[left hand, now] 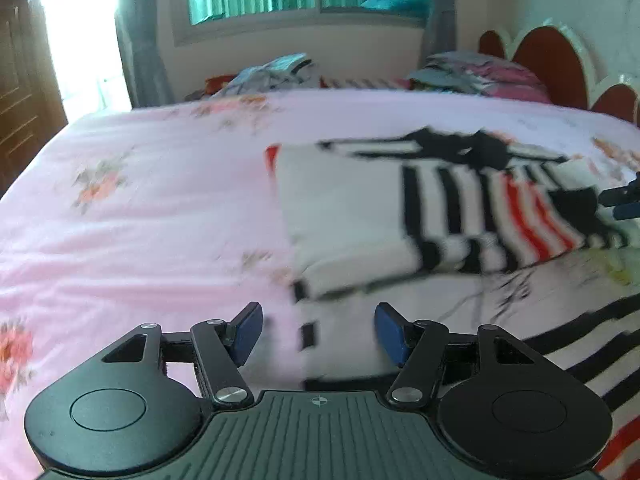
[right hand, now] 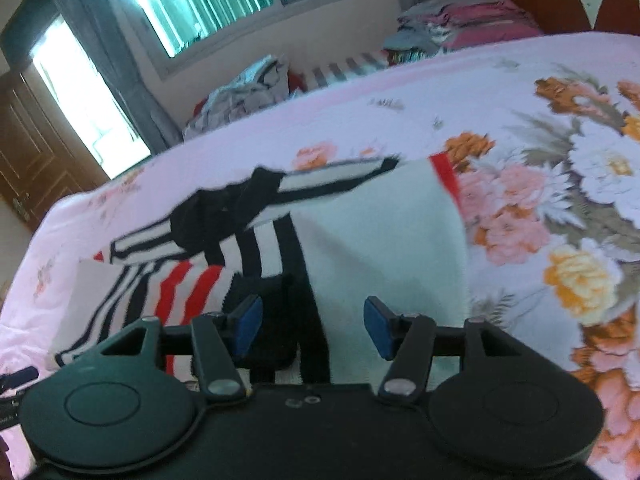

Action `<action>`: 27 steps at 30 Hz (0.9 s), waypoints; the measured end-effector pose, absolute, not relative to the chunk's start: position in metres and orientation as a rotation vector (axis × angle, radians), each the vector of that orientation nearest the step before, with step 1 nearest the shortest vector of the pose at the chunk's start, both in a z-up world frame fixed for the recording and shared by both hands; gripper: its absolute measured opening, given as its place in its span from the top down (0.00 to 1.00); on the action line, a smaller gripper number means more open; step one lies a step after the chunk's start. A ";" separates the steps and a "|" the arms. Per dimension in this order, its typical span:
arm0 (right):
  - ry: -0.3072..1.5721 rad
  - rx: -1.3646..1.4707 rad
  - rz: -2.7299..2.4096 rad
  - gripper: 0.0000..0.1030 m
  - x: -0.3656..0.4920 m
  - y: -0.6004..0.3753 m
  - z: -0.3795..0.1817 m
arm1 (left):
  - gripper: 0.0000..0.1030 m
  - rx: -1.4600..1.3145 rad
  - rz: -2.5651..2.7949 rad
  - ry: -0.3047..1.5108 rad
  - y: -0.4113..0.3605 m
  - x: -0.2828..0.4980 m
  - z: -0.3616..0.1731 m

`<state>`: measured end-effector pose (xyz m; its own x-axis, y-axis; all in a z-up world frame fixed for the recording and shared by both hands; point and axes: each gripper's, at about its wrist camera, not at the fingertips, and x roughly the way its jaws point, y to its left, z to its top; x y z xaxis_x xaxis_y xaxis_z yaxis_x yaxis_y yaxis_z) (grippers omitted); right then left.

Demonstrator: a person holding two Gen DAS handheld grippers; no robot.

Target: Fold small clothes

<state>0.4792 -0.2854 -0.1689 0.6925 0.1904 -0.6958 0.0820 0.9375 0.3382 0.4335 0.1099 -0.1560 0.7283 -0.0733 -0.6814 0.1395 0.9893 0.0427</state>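
A small knit garment (left hand: 360,208), white with black stripes and a patch of red stripes, lies partly folded on the pink flowered bedsheet (left hand: 140,220). My left gripper (left hand: 318,316) is open just above the garment's near left edge, its blue pads apart and holding nothing. More striped fabric (left hand: 580,352) runs off to the lower right. In the right wrist view the same garment (right hand: 380,232) lies spread under my right gripper (right hand: 312,308), which is open over the black-striped part and grips nothing. The view is blurred.
Piles of other clothes (left hand: 272,74) (left hand: 480,72) sit along the far edge of the bed. A red and white headboard (left hand: 560,60) stands at the right, with a curtained window behind. Large printed flowers (right hand: 580,200) cover the sheet to the right of the garment.
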 end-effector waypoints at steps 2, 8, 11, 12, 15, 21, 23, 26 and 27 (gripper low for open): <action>0.829 0.350 0.061 0.46 0.485 -0.280 -0.175 | 0.42 0.062 -0.116 0.742 0.113 0.441 -0.163; 0.864 0.237 0.102 0.92 0.495 -0.256 -0.171 | 0.66 0.051 -0.129 0.731 0.102 0.469 -0.171; 0.792 0.183 0.084 0.96 0.490 -0.254 -0.149 | 0.74 0.032 -0.148 0.749 0.111 0.468 -0.170; 0.762 0.183 0.079 0.97 0.485 -0.256 -0.140 | 0.75 0.033 -0.153 0.754 0.113 0.470 -0.171; 0.740 0.146 0.086 0.98 0.471 -0.261 -0.129 | 0.76 0.047 -0.163 0.775 0.112 0.474 -0.171; 0.771 0.209 0.043 0.99 0.471 -0.269 -0.158 | 0.76 0.072 -0.167 0.812 0.108 0.483 -0.168; 0.794 0.185 0.038 0.99 0.472 -0.266 -0.165 | 0.76 0.069 -0.171 0.815 0.109 0.483 -0.169; 0.848 0.205 0.032 1.00 0.475 -0.276 -0.176 | 0.74 0.067 -0.196 0.823 0.112 0.481 -0.165; 0.835 0.222 0.027 0.93 0.471 -0.280 -0.170 | 0.65 0.065 -0.204 0.823 0.116 0.478 -0.163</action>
